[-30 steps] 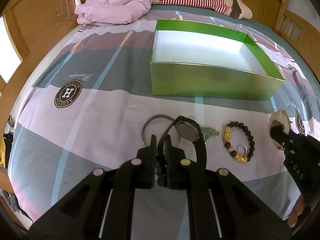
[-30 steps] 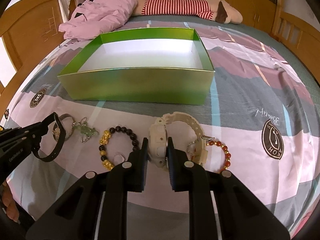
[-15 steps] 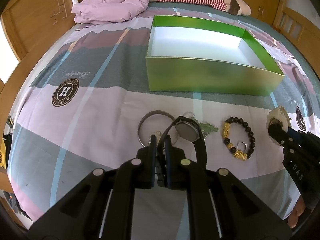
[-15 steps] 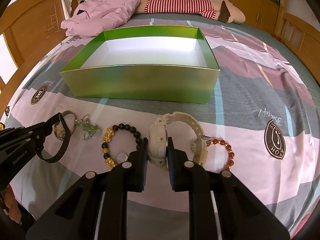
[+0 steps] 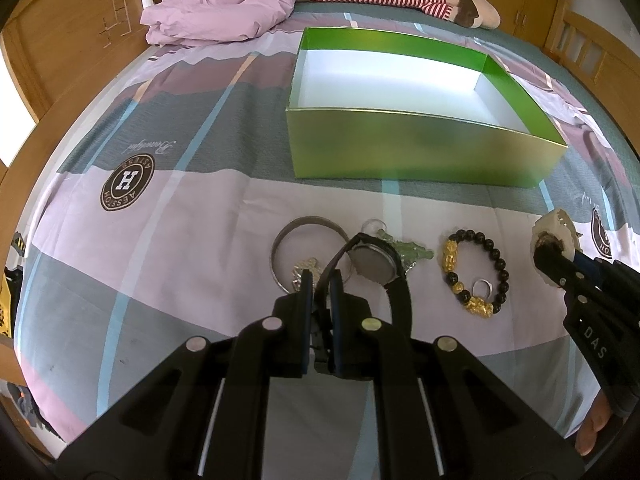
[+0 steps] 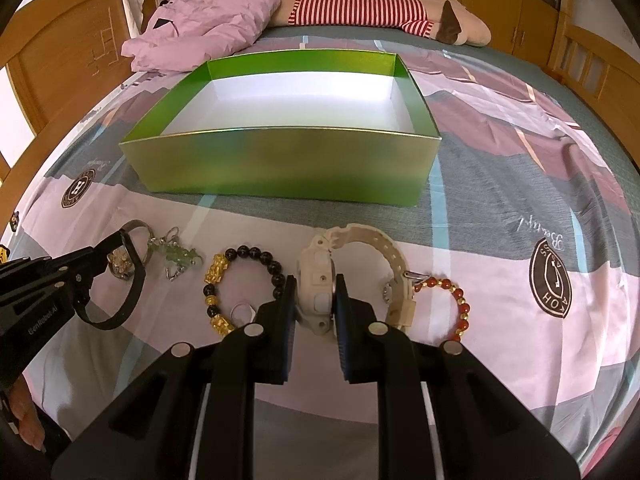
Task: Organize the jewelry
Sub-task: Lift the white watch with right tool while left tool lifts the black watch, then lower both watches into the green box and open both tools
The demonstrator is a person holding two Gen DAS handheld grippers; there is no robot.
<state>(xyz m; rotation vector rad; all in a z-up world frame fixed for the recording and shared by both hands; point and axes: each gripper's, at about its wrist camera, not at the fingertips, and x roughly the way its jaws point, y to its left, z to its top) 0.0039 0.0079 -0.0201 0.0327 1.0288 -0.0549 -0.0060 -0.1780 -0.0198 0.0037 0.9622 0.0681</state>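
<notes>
Your left tool (image 5: pixel 320 292) is clamped on the strap of the black watch (image 5: pixel 376 266), its two fingers nearly together with the band pinched between them; the watch's round case tips up just ahead of the tips, above the bedspread (image 5: pixel 192 216). Your right tool (image 6: pixel 314 300) is closed on the case of the cream watch (image 6: pixel 316 272), gripping it from both sides while its strap loops out to the right.

The rest of the jewelry lies in a row on the bed in front of the green box (image 6: pixel 280 164). From the left: a silver bangle (image 5: pixel 280 248) with a small silver charm (image 5: pixel 306 270) inside its ring, a green pendant (image 6: pixel 180 258) on a metal clasp, a black and gold bead bracelet (image 6: pixel 240 256) with a small silver ring (image 6: pixel 242 312) inside its loop, and a red bead bracelet (image 6: pixel 460 300) just right of the cream watch's buckle.

The box stands open beyond the row, its white floor bare. Behind it sit a crumpled pink garment (image 6: pixel 208 20) and a striped plush toy (image 6: pixel 360 8).
</notes>
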